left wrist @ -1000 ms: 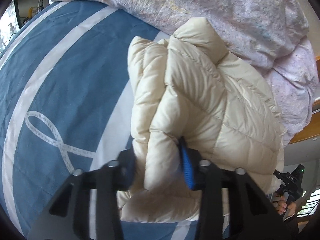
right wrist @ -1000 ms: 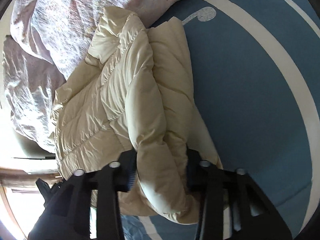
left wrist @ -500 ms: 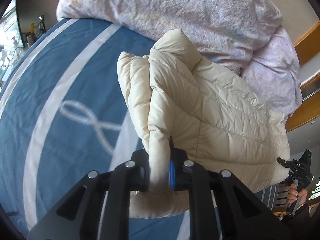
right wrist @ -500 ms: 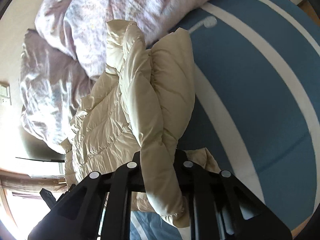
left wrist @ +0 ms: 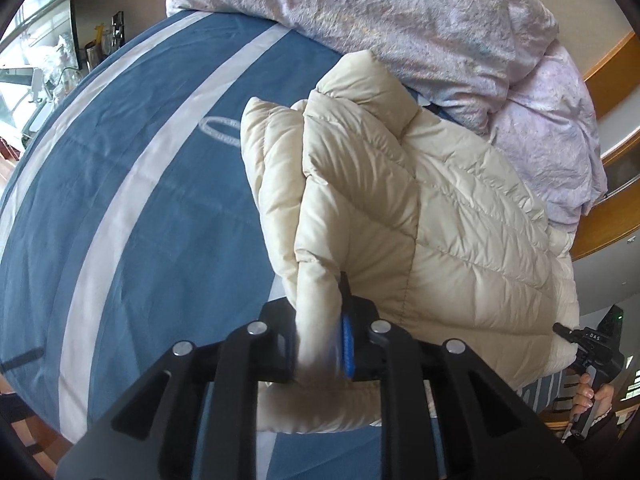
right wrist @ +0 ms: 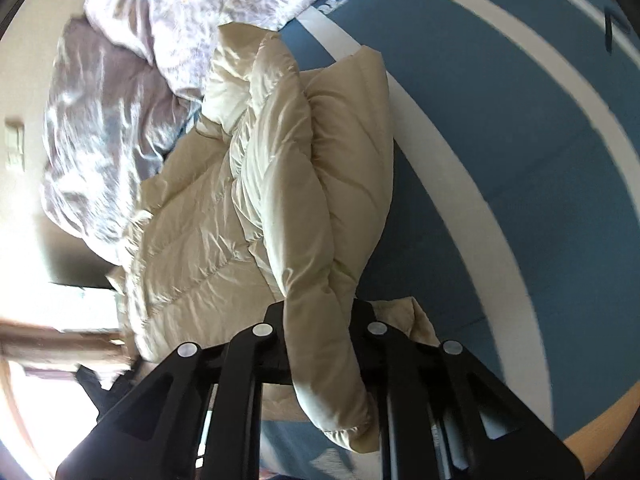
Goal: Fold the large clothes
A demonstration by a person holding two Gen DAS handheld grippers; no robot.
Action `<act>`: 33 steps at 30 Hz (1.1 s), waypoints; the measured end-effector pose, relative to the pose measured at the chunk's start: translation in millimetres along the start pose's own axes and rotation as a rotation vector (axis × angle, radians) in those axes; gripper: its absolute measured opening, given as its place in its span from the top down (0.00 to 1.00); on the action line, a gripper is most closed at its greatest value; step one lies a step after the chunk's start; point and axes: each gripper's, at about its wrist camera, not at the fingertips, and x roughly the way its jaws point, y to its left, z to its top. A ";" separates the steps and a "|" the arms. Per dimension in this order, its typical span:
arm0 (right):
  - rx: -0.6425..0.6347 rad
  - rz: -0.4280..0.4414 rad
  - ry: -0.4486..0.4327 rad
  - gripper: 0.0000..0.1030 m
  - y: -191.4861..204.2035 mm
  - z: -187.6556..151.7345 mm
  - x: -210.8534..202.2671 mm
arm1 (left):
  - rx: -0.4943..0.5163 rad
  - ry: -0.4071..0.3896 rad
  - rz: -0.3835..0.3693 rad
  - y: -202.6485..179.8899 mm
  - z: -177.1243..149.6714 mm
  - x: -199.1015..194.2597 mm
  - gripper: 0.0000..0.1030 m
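Note:
A cream quilted puffer jacket lies bunched on the blue bed cover, one end against a pink duvet. My left gripper pinches a thick fold at the jacket's near edge, with a blue pad against the fabric. Its jaws are opening slightly, and the fold still fills the gap. In the right wrist view the jacket hangs from my right gripper, which squeezes another padded roll. These jaws are opening slightly too, with the fabric still between them. A hand holds the right gripper at the far right of the left wrist view.
A crumpled pink duvet is heaped along the head of the bed, also seen as the duvet. White stripes cross the blue cover. A wooden bed frame runs on the right. Bottles stand on a sill at the far left.
Both grippers closed tighter on their jacket folds, then eased a little. They rose and carried the jacket's near edge across the bed, so more blue cover shows.

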 end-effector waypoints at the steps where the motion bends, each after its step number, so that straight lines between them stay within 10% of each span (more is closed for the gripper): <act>1: -0.015 -0.033 -0.011 0.69 4.9 1.2 -0.3 | 0.004 0.002 0.017 -0.8 -0.3 0.3 0.77; 4: -0.080 -0.180 -0.088 0.46 19.6 -0.1 -13.8 | 0.008 0.006 0.066 -2.7 0.8 -0.3 0.66; 6: -0.131 -0.261 -0.174 0.42 31.4 -1.5 -29.5 | 0.013 0.003 0.090 -3.0 1.2 -1.8 0.44; 11: -0.262 -0.276 -0.272 0.42 75.1 -5.5 -43.3 | -0.002 0.006 0.107 3.7 2.0 -3.2 0.25; 23: -0.610 -0.134 -0.180 0.48 205.5 -64.3 31.6 | -0.023 0.039 0.092 7.0 8.5 8.2 0.20; 33: -0.600 -0.162 -0.170 0.51 205.4 -80.4 53.2 | -0.042 0.041 0.079 8.7 18.8 12.2 0.17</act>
